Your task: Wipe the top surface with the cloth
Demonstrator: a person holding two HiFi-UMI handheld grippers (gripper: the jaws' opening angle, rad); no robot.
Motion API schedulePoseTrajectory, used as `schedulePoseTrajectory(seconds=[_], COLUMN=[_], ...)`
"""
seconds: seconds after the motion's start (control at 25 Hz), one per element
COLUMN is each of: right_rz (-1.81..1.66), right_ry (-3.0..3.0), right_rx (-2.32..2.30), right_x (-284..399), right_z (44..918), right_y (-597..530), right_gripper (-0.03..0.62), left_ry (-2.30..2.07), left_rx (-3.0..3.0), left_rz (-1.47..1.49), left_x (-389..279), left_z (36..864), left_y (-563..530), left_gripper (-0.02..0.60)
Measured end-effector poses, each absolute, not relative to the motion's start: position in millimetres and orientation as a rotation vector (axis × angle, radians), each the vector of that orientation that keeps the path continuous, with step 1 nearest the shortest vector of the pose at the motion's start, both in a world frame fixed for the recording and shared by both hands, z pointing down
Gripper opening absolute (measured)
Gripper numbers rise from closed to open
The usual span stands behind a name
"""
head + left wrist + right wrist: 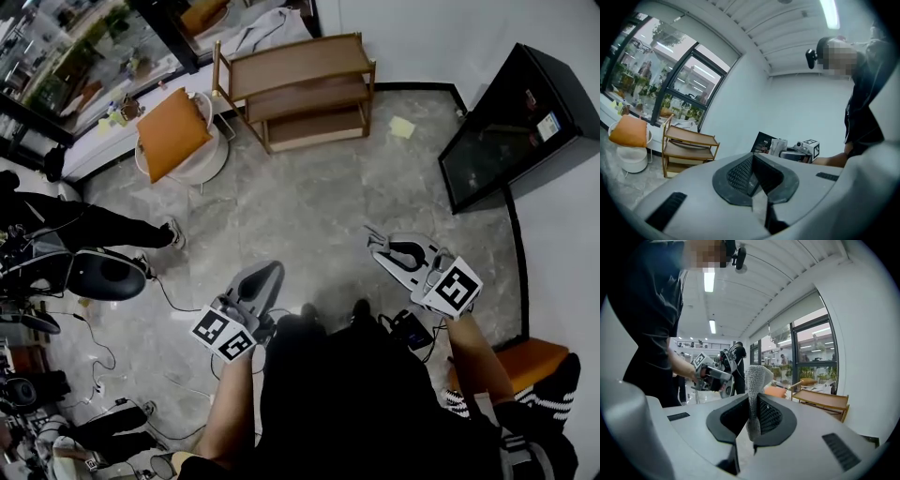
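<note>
Right gripper view: right gripper (751, 420) clamps cloth (756, 378), btm end hidden; left gripper (753, 176) clenched, empty.

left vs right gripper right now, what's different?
The right gripper is shut on a grey cloth that sticks up past its jaws. The left gripper has its jaws together with nothing between them. In the head view, the right gripper is held further forward than the left gripper. Shared: both hang over the floor, well short of the wooden shelf, and neither touches any surface.
</note>
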State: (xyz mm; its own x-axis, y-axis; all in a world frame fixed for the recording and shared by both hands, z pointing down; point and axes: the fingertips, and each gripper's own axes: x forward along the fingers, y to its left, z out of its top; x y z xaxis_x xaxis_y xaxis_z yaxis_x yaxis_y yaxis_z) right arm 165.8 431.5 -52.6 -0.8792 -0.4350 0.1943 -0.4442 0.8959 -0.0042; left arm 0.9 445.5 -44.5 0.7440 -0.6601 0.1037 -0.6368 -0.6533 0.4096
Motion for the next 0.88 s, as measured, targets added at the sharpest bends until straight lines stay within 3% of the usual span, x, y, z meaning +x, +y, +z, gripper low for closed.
schedulePoseTrajectory(seconds=[0.32, 0.88], right_rz=[0.054, 0.26], right_ry=[-2.882, -2.691], right_rx=[0.714, 0.806], right_x=[149, 28], right_z=[-36, 14], right_y=[389, 239], right_gripper=[0.035, 0.035], left_ry=[-1.015, -0.877], left_rx=[2.477, 2.434], left_rz=[-0.054, -0.128], left_x=[-35, -156], left_z=[-23, 42], left_y=[418, 254], left_gripper=[0.011, 0.011])
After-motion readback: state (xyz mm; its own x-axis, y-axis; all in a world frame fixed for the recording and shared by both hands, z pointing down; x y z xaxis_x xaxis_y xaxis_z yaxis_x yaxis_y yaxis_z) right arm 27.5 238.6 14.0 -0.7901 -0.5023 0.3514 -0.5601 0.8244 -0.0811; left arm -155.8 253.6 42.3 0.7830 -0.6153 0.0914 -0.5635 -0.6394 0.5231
